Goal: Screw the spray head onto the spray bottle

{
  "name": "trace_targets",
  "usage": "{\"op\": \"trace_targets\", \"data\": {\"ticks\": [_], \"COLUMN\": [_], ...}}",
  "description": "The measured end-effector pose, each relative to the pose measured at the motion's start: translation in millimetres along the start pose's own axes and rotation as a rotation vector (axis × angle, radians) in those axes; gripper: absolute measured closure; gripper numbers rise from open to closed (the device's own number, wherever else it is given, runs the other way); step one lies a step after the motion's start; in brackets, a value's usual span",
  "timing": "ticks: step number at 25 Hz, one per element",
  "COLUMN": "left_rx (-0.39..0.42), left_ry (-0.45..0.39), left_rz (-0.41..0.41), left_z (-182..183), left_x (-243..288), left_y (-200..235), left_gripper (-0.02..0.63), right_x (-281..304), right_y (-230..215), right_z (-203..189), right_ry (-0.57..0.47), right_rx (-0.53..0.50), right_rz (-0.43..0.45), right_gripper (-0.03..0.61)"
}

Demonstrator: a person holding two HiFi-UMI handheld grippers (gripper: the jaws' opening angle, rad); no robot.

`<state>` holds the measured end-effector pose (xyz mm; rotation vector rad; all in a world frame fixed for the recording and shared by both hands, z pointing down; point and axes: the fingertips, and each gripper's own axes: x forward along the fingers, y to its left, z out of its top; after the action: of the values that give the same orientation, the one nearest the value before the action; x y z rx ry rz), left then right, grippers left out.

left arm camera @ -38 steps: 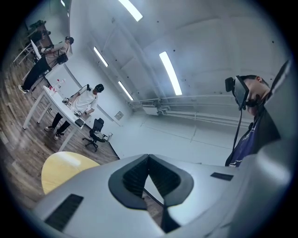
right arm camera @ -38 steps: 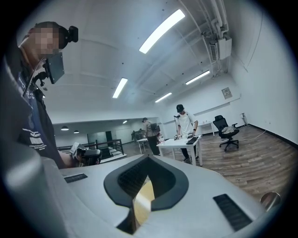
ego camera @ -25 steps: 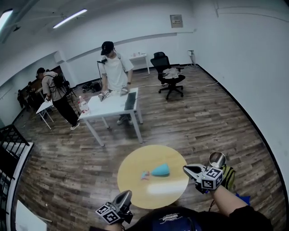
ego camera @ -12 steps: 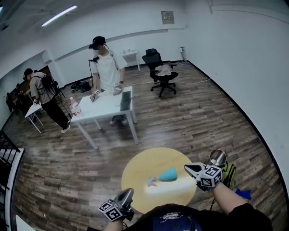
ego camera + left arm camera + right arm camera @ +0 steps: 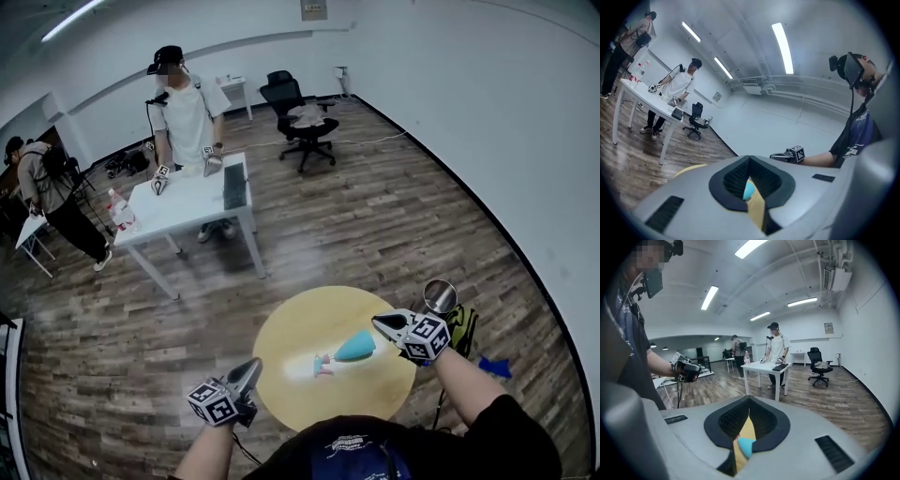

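- Spray bottle lies on its side toward the right edge of the round table, neck pointing left, base toward the right gripper, which is the nearer one.
- Right gripper and left gripper, which is at the near-left edge, are both pressed together and empty.
- Spray head lies just off the neck, unattached.

Open-plan office or lab space; wood-plank floor, bare white walls, ceiling strip lights and exposed pipework; furniture is sparse: a white desk, a black swivel chair, a small desk against the far wall, a round yellow table in the foreground; one person stands at the white desk, another with a backpack at the left.
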<state>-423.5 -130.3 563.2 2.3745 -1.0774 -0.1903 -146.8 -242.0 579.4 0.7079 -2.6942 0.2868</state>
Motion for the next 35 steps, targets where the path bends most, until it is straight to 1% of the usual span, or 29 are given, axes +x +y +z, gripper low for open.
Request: {"op": "trace_targets", "data": {"ticks": [1,2,4,5,9,12,13,16,19,23,25,28,33,35], "left_rx": [-0.004,-0.011,-0.027,-0.033,-0.059,-0.089,-0.094,-0.098,-0.097,-0.104,-0.105,-0.111,-0.124,-0.130], "left_ry": [0.009,0.016,0.032,0.046,0.117,0.169,0.190,0.267,0.327,0.366,0.379,0.387,0.387,0.385], "left_rz": [0.006,0.012,0.025,0.033,0.071,0.093,0.102,0.124,0.134,0.134,0.133,0.126,0.124,0.128], "left_z": [-1.6,-4.2,-12.9,-19.6,-62.2,-88.4,-94.2,-112.9,-128.7,-141.5,-145.0,-145.1,-145.9,-146.5], "left_x": [9.2,20.2,45.3,57.9,109.7,147.4,156.5,175.6,186.8,186.6,185.7,185.1,178.5,174.6], "left_y": [7.7,13.2,18.3,18.6,12.1,14.8,17.3,25.7,32.0,41.0,44.9,50.8,63.9,68.1], "left_gripper": [0.597,0.597,0.597,0.597,0.597,0.597,0.597,0.597,0.597,0.597,0.597,0.597,0.597,0.597], "right_x": [5.4,9.8,16.8,19.8,24.2,33.9,39.8,57.0,69.7,83.3,87.1,95.0,113.1,117.5], "right_y": [-5.8,-11.8,-22.7,-27.0,-40.7,-56.1,-59.2,-64.8,-69.1,-65.3,-66.4,-74.9,-81.7,-78.4], "right_z": [-3.8,-9.0,-23.2,-32.3,-81.8,-120.8,-131.7,-158.5,-180.9,-216.8,-237.9,-259.9,-276.7,-281.9], "right_ry": [0.014,0.032,0.082,0.115,0.256,0.365,0.399,0.480,0.559,0.677,0.743,0.820,0.887,0.904], "right_rx": [-0.012,-0.028,-0.072,-0.102,-0.266,-0.384,-0.423,-0.513,-0.570,-0.629,-0.669,-0.711,-0.724,-0.746], "right_rz": [0.010,0.027,0.079,0.111,0.251,0.332,0.354,0.396,0.422,0.463,0.475,0.456,0.411,0.419], "right_gripper": [0.568,0.546,0.516,0.488,0.397,0.269,0.238,0.183,0.158,0.158,0.137,0.133,0.133,0.164]}}
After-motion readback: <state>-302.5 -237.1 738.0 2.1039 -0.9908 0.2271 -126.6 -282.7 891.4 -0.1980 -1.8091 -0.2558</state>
